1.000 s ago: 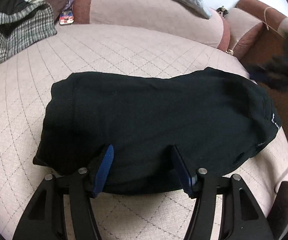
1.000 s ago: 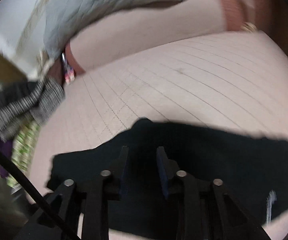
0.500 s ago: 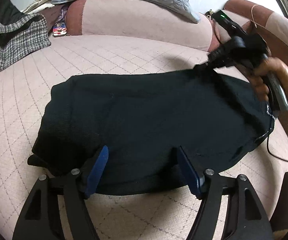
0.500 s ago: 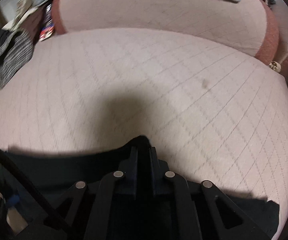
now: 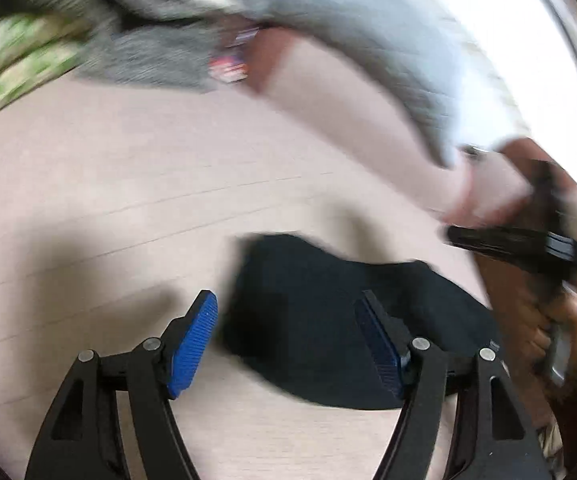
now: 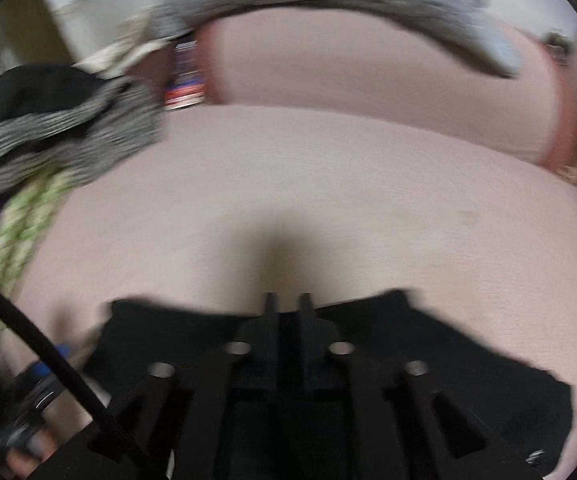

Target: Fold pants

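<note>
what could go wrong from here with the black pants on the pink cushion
1. The right tool looks shut on the far edge of the folded black pants. One pinch point could drag the bundle and undo the fold.
2. The left tool is open and holds nothing, so nothing pins the pants to the quilted pink cushion.
3. Both views are motion-blurred, so a fast move may leave the edges misaligned.
</note>
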{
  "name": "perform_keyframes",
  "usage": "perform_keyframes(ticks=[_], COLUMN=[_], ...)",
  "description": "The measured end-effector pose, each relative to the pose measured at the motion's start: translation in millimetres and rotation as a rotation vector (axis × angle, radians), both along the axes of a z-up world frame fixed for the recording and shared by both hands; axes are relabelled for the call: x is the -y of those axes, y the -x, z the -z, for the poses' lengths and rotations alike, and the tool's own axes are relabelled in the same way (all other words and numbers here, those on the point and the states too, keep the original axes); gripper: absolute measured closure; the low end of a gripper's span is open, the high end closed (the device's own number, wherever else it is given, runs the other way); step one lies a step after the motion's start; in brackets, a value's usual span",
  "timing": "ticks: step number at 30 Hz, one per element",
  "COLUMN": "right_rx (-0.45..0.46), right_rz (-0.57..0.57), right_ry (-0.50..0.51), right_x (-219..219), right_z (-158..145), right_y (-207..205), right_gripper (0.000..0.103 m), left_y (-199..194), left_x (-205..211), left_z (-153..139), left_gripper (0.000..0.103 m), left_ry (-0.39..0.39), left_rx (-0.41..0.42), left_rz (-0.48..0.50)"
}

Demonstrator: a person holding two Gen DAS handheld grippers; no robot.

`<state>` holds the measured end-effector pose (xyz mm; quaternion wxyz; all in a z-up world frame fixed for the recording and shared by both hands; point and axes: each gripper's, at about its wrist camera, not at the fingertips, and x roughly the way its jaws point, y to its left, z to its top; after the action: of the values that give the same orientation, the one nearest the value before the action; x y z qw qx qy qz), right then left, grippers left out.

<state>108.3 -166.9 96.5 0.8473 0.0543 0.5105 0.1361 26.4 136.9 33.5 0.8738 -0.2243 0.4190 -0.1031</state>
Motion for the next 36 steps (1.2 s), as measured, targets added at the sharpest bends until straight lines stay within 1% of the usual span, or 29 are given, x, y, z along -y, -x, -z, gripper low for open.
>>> perform_keyframes(ticks=[1, 2, 4, 5, 7, 8, 10, 11, 12, 13, 14, 15, 17, 18, 20, 21, 22, 23, 24, 25, 26, 28, 31, 32, 34, 36], right_rx=[-0.028, -0.063, -0.115, -0.143, -0.190, -0.207, -0.285, -0.308, -0.328, -0.348, -0.366, -0.405, -0.456, -0.479, -0.505, -0.508, -0.505, -0.496, -0.478, -0.457, -0.426, -0.380, -0.306, -0.283, -0.253, -0.221], right_rz=[-0.035, -0.075, -0.138, -0.160, -0.175, -0.177, -0.183, -0.184, -0.187, -0.190, -0.198, -0.223, -0.251, -0.259, -0.300, -0.318, -0.332, -0.338, -0.341, -0.347, -0.353, -0.366, -0.354, -0.334, -0.307, -0.271], right_ry=[-0.054, -0.105, -0.138, -0.134, -0.071, -0.054, -0.051, -0.047, -0.022, 0.026, 0.058, 0.108, 0.201, 0.231, 0.299, 0.333, 0.368, 0.402, 0.441, 0.472, 0.508, 0.489, 0.431, 0.388, 0.335, 0.296], right_x=[-12, -31, -70, -88, -120, -129, -159, -166, -179, -189, -195, -204, -216, -220, -227, -230, -234, -236, -237, -238, -237, -232, -208, -191, -166, -132], right_z=[1, 3, 13, 22, 36, 42, 60, 67, 73, 79, 82, 90, 101, 105, 112, 114, 116, 115, 113, 110, 105, 95, 74, 63, 48, 36], right_y=[4, 6, 6, 4, 3, 6, -9, -10, -19, -23, -28, -31, -37, -39, -40, -40, -39, -37, -34, -32, -28, -19, -2, 4, 9, 18], right_gripper=[0.040, 0.036, 0.035, 0.035, 0.036, 0.036, 0.036, 0.036, 0.034, 0.031, 0.028, 0.023, 0.023, 0.023, 0.023, 0.027, 0.033, 0.038, 0.055, 0.076, 0.079, 0.083, 0.085, 0.085, 0.085, 0.085], left_y=[-1, -1, 2, 2, 3, 4, 5, 6, 6, 6, 5, 6, 7, 8, 10, 10, 11, 10, 8, 4, 2, 5, 12, 15, 18, 19], left_x=[-4, -5, -2, 1, 9, 13, 16, 17, 18, 17, 17, 16, 13, 14, 21, 24, 28, 33, 35, 38, 39, 40, 48, 56, 75, 96], left_z=[6, 13, 18, 20, 24, 26, 27, 28, 29, 30, 32, 34, 36, 37, 36, 35, 35, 34, 35, 41, 50, 48, 29, 21, 10, 5], left_gripper=[0.032, 0.032, 0.032, 0.032, 0.032, 0.032, 0.032, 0.032, 0.031, 0.030, 0.026, 0.026, 0.026, 0.026, 0.025, 0.025, 0.025, 0.034, 0.081, 0.090, 0.091, 0.091, 0.091, 0.091, 0.091, 0.091], left_ry=[-0.023, -0.042, -0.038, -0.025, 0.020, 0.043, 0.039, 0.033, 0.036, 0.045, 0.078, 0.098, 0.116, 0.114, 0.090, 0.071, 0.056, 0.057, 0.094, 0.151, 0.211, 0.233, 0.272, 0.278, 0.261, 0.247], left_rx=[-0.036, -0.066, -0.083, -0.084, -0.089, -0.087, -0.079, -0.078, -0.076, -0.076, -0.074, -0.075, -0.063, -0.057, -0.045, -0.041, -0.043, -0.043, -0.048, -0.092, -0.139, -0.127, -0.078, -0.063, -0.042, -0.048], left_rz=[-0.018, -0.020, -0.004, 0.013, 0.046, 0.059, 0.060, 0.059, 0.055, 0.053, 0.044, 0.022, -0.015, -0.027, -0.039, -0.037, -0.031, -0.009, 0.024, 0.075, 0.095, 0.092, 0.122, 0.136, 0.165, 0.199])
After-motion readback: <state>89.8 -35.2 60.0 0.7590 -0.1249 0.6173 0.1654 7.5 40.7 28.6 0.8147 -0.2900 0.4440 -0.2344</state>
